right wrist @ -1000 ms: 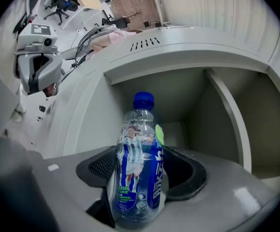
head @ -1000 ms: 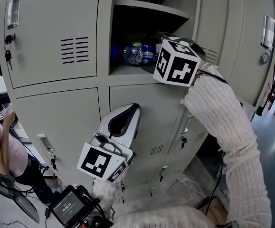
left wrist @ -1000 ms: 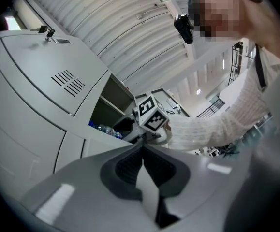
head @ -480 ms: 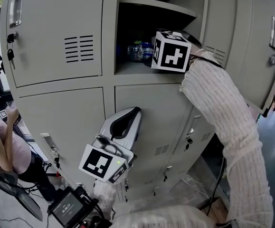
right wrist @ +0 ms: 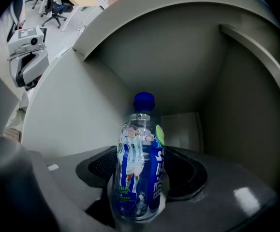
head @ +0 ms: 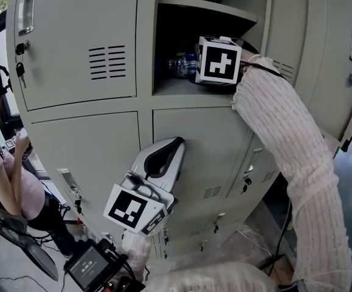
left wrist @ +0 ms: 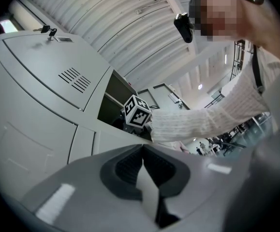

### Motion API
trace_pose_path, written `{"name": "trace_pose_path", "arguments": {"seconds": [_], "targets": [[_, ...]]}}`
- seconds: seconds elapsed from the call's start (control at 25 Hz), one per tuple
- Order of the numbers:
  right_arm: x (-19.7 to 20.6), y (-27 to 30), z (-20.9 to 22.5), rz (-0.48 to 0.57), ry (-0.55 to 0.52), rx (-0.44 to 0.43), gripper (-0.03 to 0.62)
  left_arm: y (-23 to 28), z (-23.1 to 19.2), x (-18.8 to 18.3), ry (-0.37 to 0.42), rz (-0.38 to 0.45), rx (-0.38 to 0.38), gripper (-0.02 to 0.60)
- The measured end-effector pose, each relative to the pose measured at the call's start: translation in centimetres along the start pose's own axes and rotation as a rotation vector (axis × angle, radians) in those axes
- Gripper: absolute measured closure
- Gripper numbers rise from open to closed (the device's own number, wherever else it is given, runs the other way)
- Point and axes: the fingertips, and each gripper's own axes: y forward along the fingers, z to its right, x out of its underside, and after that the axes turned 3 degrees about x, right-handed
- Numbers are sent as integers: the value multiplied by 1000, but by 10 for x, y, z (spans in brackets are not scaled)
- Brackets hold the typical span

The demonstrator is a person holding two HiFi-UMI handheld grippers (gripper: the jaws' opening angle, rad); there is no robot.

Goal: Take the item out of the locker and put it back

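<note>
- The right gripper [right wrist: 140, 167] is inside the open compartment [head: 174, 89] of the grey locker [head: 84, 66]. Its marker cube [head: 218, 59] sits at the compartment's mouth.
- Its 2 jaws stand wide with a clear bottle [right wrist: 136, 144] between them, blue cap uppermost. Both pads lie against the bottle's sides, so I take it as gripped.
- The bottle is upright inside the compartment, in front of its back wall.
- The gripper's own body hides what is under the bottle's base. I cannot tell whether it stands on the compartment floor or hangs just above it.
- The left gripper [head: 173, 143] hangs below the compartment, in front of the closed door under it. Its jaws are pressed together with nothing between them, so it has no part in this step.
- As I judge it, the step in hand is the hold on the bottle inside the compartment, the point between taking it out and putting it back.
- Taking it out calls for a steady squeeze and a straight pull back through the compartment's mouth, with the cap kept below the shelf above.
- Putting it back calls for settling the base flat on the compartment floor before the jaws let go.
</note>
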Motion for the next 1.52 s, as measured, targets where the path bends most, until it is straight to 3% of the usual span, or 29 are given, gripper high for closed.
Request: {"name": "trace_pose_path", "arguments": {"seconds": [0.44,0.68,0.8,1.0,1.16,1.32,1.48,1.52], "targets": [[-4,-3,3,33,1,65,269,3,3,2,-2,-3,11,582],[-6,-6,-1,46,-33,77,297,2,1,2,-9,2,-3,581],[-5,-9,-6,56,-6,92,347,2,2,2,-11,-1,-1,581],[-12,-33,-5,88,-15,198,358,3,2,5,-28,-3,-1,581],[-28,-69,-18,195,-9,282,361,6,7,6,-30,-11,11,581],[-34,-108,-29,294,-10,465,445,11,13,10,-33,-32,33,581],[-33,-150,-47,477,147,589,470,12,18,9,-24,-41,46,581],[-30,-160,-55,510,191,613,528,12,21,9,-24,-34,51,581]]}}
